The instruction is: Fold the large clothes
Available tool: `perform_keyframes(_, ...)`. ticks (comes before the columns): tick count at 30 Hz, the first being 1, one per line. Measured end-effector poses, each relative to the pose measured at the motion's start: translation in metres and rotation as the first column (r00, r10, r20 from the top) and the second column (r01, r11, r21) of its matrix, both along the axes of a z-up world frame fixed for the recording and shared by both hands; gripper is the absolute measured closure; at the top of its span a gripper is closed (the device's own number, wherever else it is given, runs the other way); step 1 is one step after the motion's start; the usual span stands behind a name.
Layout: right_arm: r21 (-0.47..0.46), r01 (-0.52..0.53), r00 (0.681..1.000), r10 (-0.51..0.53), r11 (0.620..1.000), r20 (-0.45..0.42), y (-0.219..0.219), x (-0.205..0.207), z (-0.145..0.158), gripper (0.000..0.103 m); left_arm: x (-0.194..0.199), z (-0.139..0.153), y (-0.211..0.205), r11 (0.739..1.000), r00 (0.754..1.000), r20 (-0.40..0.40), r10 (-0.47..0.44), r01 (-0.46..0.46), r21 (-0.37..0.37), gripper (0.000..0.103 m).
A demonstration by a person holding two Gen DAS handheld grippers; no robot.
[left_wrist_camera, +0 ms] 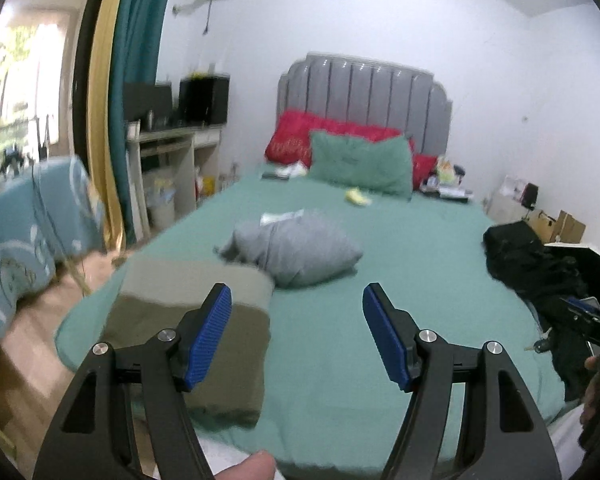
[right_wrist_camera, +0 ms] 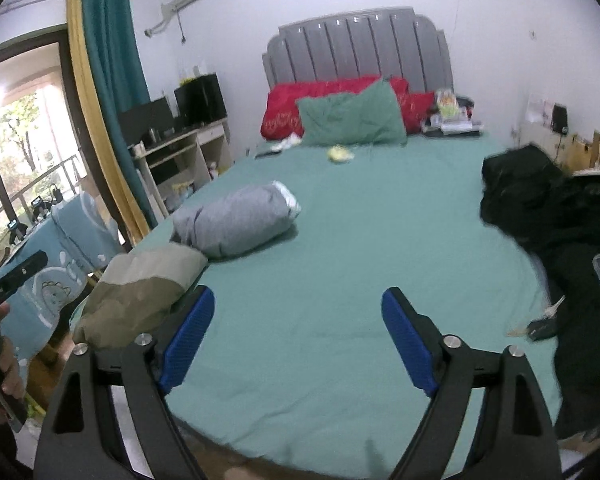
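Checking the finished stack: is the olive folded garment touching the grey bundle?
Cannot tell: in both wrist views the olive folded garment meets the grey bundle without a visible gap, perhaps mere overlap.

Both wrist views sit above the foot of the bed [left_wrist_camera: 340, 340], tilted slightly down, facing the grey headboard [left_wrist_camera: 364, 96]. Right view sits further right. Shared: green sheet, grey bundle [right_wrist_camera: 236, 224], pillows, curtain [right_wrist_camera: 112, 80], black clothes [left_wrist_camera: 536, 264].

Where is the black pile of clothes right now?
The black pile lies at the bed's right edge in both views, unfolded, far from the folded olive garment and grey bundle on the left.
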State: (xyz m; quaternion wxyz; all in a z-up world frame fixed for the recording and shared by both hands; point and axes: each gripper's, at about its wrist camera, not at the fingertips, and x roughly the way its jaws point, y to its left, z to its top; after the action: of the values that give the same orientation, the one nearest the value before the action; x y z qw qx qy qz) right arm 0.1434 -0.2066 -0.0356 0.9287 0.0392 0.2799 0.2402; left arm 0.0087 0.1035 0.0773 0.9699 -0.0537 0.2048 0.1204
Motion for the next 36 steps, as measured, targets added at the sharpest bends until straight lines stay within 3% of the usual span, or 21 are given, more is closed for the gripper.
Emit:
perform_keyframes(7, -0.013, -0.02, 0.994, 0.021, 1.0, 0.108, 0.0, -0.024, 0.034, 0.006, -0.013, 0.029, -0.026, 0.998, 0.997, 0.08, -0.022, 0.017, 0.059, 0.023)
perform_keyframes(14, -0.021, -0.041, 0.983, 0.044, 0.999, 0.178, 0.011, -0.04, 0.048, 0.005, -0.021, 0.033, -0.03, 0.997, 0.991, 0.117, -0.066, 0.062, 0.043, 0.023)
perform_keyframes(19, -0.037, -0.068, 0.984, 0.073, 0.997, 0.164, 0.024, -0.04, 0.035, 0.005, -0.02, 0.025, -0.025, 0.995, 0.988, 0.121, -0.096, 0.096, 0.001, 0.023)
perform_keyframes(27, -0.066, -0.092, 0.987, 0.1, 0.994, 0.124, 0.041, -0.03, 0.014, 0.005, -0.007, 0.004, -0.017, 0.998, 0.996, 0.065, -0.056, 0.054, 0.036, 0.023)
perform_keyframes(36, -0.079, -0.1, 0.992, 0.105, 0.992, 0.073, 0.052, -0.019, -0.005, 0.005, 0.003, -0.013, -0.003, 1.0, 0.999, 0.023, -0.025, 0.025, 0.004, 0.023)
